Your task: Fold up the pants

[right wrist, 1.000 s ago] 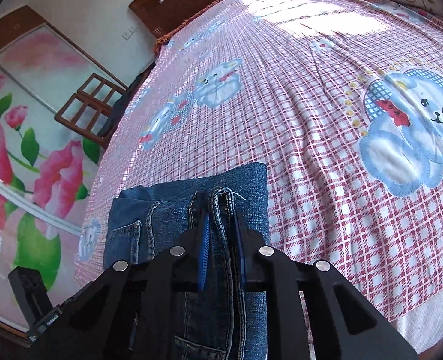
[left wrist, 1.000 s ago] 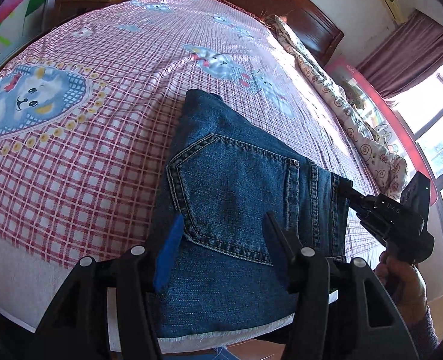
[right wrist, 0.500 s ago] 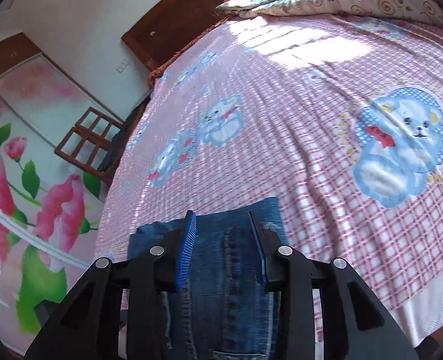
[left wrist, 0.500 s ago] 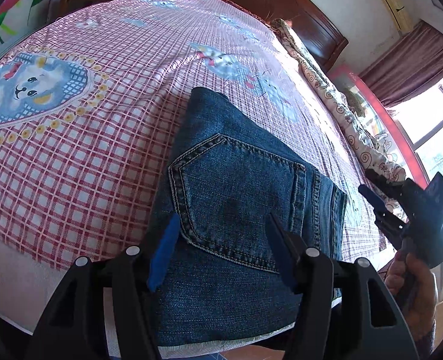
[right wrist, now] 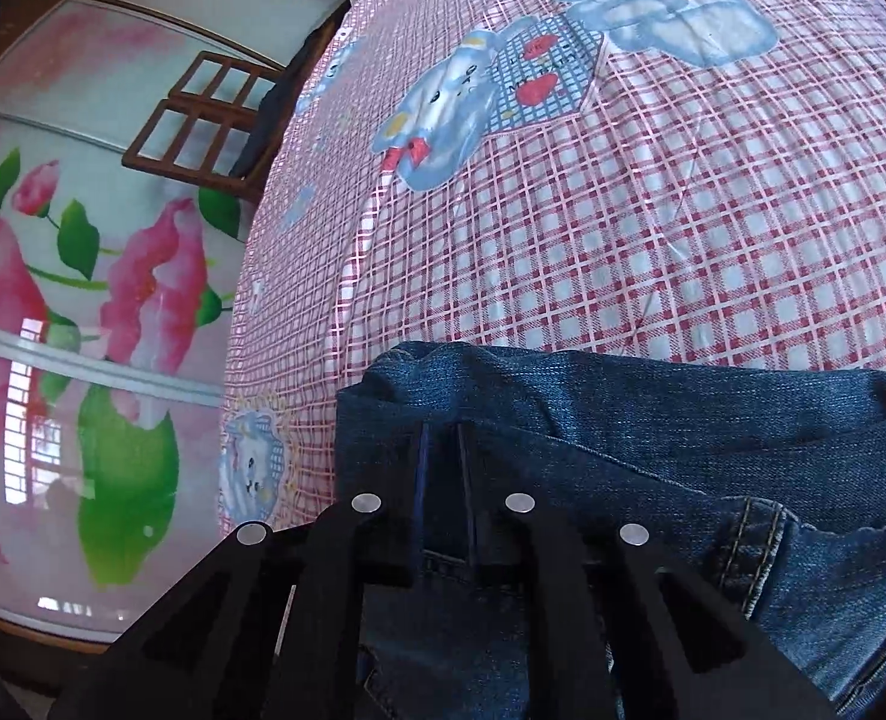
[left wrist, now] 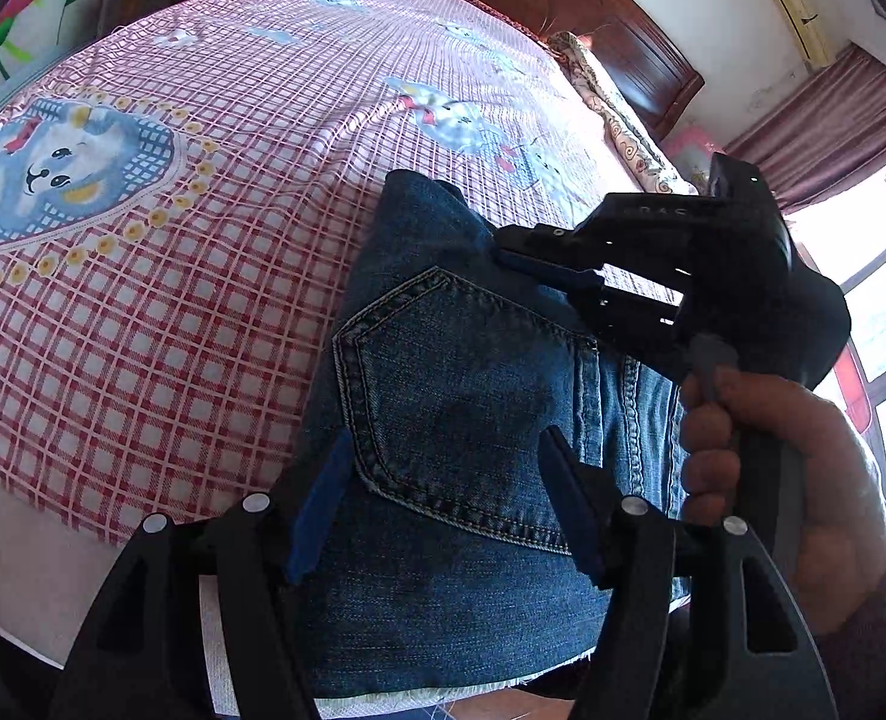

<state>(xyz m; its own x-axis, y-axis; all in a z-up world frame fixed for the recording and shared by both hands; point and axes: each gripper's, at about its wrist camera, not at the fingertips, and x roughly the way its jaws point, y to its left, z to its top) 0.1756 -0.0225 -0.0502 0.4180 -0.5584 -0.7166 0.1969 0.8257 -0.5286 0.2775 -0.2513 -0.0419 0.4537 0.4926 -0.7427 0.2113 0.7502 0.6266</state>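
Note:
The folded blue jeans (left wrist: 466, 396) lie near the bed's front edge, back pocket up. My left gripper (left wrist: 443, 456) is open and hovers over the pocket, jaws apart on either side of it. My right gripper (left wrist: 502, 249) reaches in from the right over the jeans' far part; its fingertips rest on the denim. In the right wrist view the right gripper (right wrist: 440, 429) has its jaws nearly together above the denim (right wrist: 652, 420). No fabric shows between them.
The pink checked bedsheet (left wrist: 203, 240) with bear prints covers the bed. A wooden headboard (left wrist: 562, 6) and a patterned quilt (left wrist: 628, 138) are at the far end. A wooden chair (right wrist: 203, 120) and a floral wardrobe door (right wrist: 83, 300) stand beside the bed.
My right gripper let go of the waistband, swung away, then came back over the jeans' far side with jaws nearly shut. The left gripper stayed open over the pocket.

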